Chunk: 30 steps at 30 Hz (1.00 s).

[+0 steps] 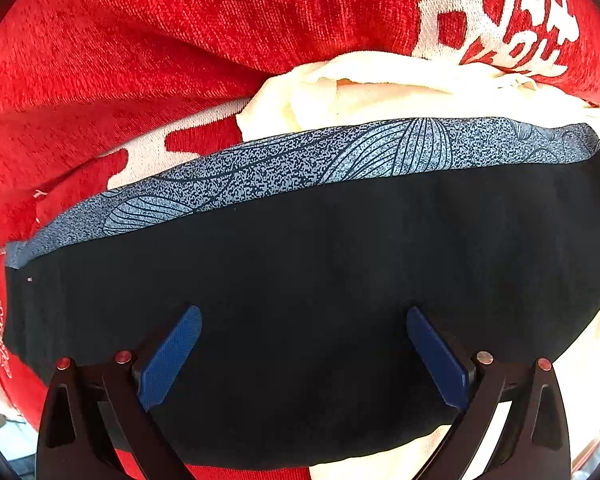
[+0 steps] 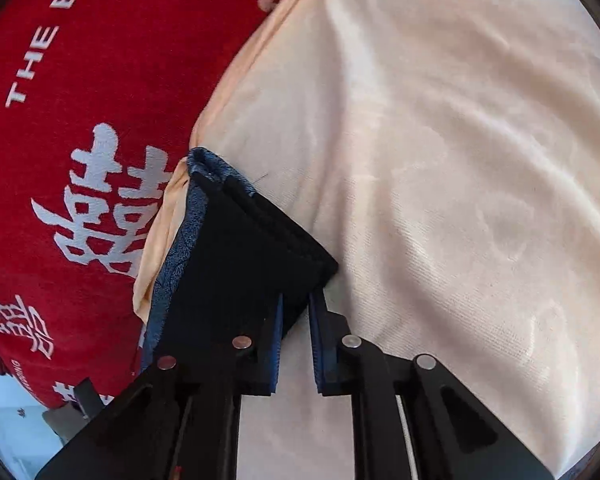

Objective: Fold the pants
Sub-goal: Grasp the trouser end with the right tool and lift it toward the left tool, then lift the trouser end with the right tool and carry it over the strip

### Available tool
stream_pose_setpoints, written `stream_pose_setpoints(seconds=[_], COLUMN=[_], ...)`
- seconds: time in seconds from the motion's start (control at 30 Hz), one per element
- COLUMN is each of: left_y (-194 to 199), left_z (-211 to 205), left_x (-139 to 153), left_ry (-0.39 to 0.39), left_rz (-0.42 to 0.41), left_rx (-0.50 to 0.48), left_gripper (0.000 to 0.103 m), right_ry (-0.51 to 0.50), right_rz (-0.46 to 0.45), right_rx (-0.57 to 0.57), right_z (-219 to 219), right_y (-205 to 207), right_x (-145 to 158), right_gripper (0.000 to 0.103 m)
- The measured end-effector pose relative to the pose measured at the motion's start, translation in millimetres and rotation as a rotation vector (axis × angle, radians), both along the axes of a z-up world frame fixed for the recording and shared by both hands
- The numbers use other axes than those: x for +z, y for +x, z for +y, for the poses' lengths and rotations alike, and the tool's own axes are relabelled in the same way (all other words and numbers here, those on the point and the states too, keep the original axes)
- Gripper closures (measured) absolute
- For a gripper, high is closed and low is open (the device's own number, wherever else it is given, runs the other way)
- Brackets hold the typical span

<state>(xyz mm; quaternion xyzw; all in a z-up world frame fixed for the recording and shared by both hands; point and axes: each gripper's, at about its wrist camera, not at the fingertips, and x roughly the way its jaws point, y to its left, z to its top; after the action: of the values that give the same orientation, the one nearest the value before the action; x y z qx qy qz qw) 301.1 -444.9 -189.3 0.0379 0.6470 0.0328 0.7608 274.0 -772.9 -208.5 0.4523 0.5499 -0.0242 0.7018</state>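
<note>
While the left tool [image 1: 304,316] gapes above black pants [image 1: 300,280], the right tool [image 2: 296,304] pinches them.

Black pants [image 1: 300,300] with blue-grey speckled, line-patterned waistband [image 1: 260,168]; red blanket [image 1: 140,40] with white characters; cream, possibly peach-tinged, cloth [image 2: 440,140].

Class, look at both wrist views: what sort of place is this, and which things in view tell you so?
Probably a home, likely a bed or sofa used for folding laundry. The black pants lie on soft furnishings: a cream blanket and a red woven throw with white lettering. No hard tabletop shows.
</note>
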Motion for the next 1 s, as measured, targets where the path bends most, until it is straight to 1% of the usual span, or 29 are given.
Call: stream_pose_setpoints(seconds=[0.07,0.1,0.17,0.2,0.27,0.33,0.4,0.57,0.63,0.67,0.73,0.77,0.9,1.0], left_y=[-1,-2,-2,-4,-3,-9,-8,-15,-16,-16,-15,-14,-17,-15], left_z=[3,4,6,8,10,22,23,33,35,34,33,33,29,30], left_x=[-1,0,1,2,-1,-10,-12,-15,-15,-15,-14,-15,-14,-11], left_ry=[-0.013,-0.018,-0.018,-0.017,-0.016,-0.022,-0.033,-0.06,-0.061,-0.059,-0.054,-0.054,-0.061,-0.063], left_rz=[0.001,0.001,0.003,0.005,0.008,0.012,0.017,0.025,0.024,0.024,0.022,0.022,0.025,0.02], left_rx=[0.008,0.009,0.011,0.013,0.022,0.03,0.038,0.048,0.043,0.041,0.039,0.038,0.044,0.037], left_gripper=[0.0,0.0,0.0,0.0,0.0,0.0,0.0,0.0,0.0,0.0,0.0,0.0,0.0,0.0], right_ry=[0.063,0.085,0.144,0.175,0.207,0.226,0.235,0.239,0.238,0.232,0.221,0.221,0.229,0.229], right_rz=[-0.033,-0.048,-0.066,-0.068,-0.059,-0.05,-0.037,-0.058,-0.072,-0.078,-0.098,-0.108,-0.165,-0.151], right_rx=[-0.039,-0.037,-0.015,-0.003,0.015,0.017,0.006,-0.031,-0.04,-0.04,-0.037,-0.035,-0.002,0.009], right_z=[-5,-6,0,4,11,18,24,22,21,20,21,22,23,19], right_y=[-10,-13,-17,-18,-19,-19,-17,-19,-14,-11,-3,0,4,-2], right_x=[1,2,1,-3,-8,-14,-21,-22,-23,-23,-22,-20,-13,-19], right_gripper=[0.077,0.073,0.07,0.069,0.069,0.069,0.069,0.069,0.069,0.069,0.064,0.06,0.059,0.06])
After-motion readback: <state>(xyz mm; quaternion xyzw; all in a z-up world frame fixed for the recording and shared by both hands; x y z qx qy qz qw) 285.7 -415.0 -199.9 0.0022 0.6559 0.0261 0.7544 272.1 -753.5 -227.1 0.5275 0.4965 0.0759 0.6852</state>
